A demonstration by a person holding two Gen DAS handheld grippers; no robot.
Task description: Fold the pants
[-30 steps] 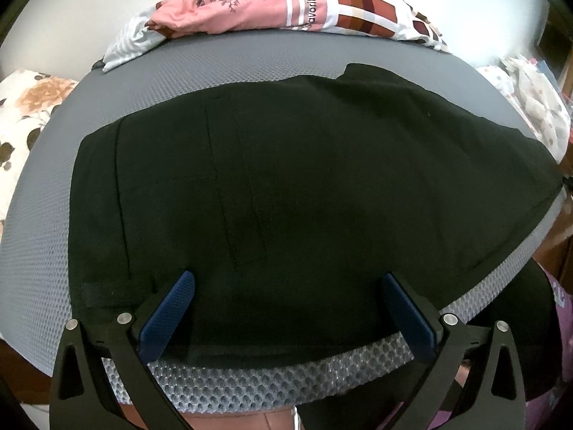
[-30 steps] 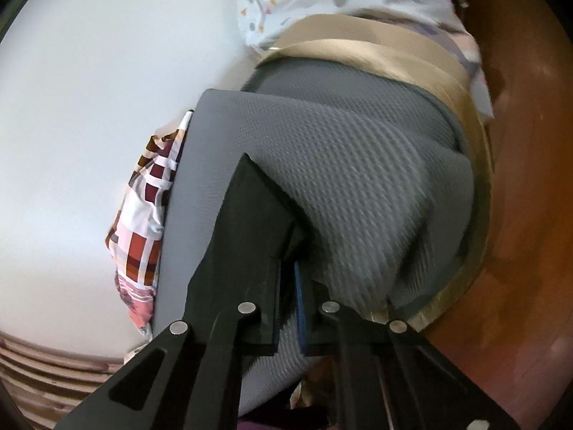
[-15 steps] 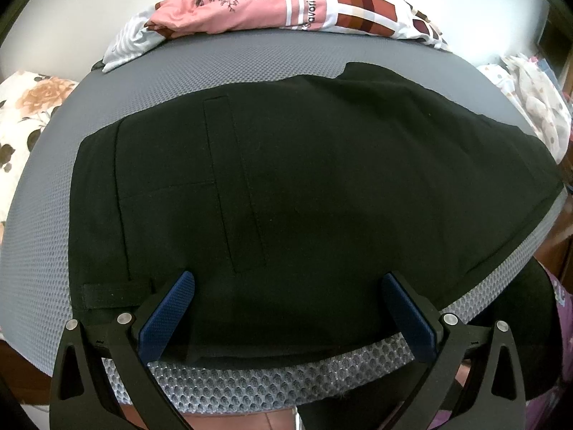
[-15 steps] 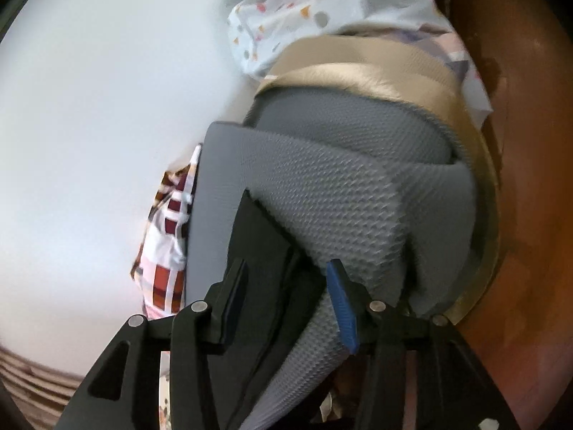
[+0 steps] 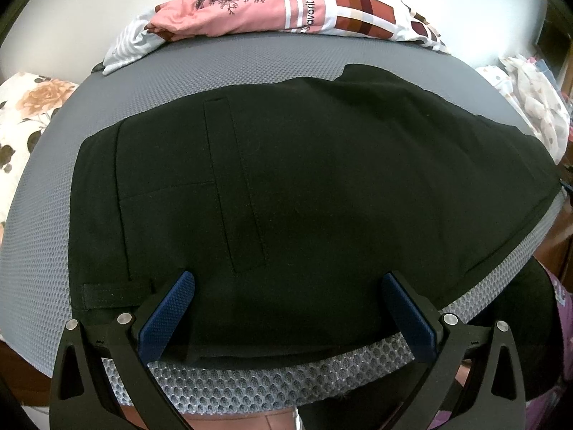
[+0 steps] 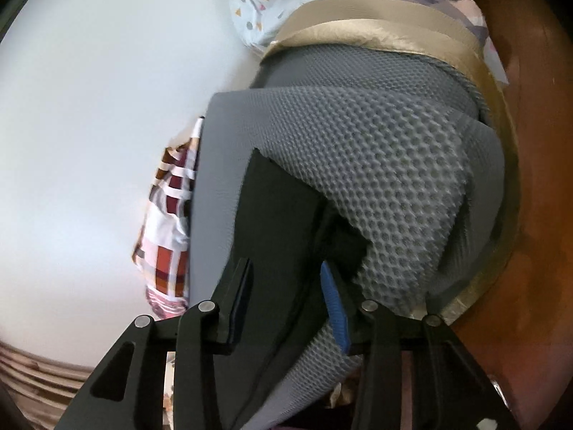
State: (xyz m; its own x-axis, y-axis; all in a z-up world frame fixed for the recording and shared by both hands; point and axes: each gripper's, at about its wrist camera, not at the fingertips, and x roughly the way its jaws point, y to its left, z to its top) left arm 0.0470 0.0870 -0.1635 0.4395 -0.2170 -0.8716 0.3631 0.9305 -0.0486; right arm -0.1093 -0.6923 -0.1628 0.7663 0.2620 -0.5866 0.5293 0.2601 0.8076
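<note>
Your black pants point(image 5: 304, 193) lie flat on the grey mesh mattress point(image 5: 250, 57). Your left gripper point(image 5: 286, 308) hovers wide apart over the near edge, holding nothing. Your right gripper point(image 6: 286, 286) is closing around the pants' end; contact looks unmade, though blur hides it. Next, pinch firmly and carry that end over.

Home bedroom, grey mesh mattress pad point(image 5: 250, 57), patterned bedding point(image 5: 286, 7) piled by white wall point(image 6: 89, 107), floral pillow point(image 5: 25, 114)
</note>
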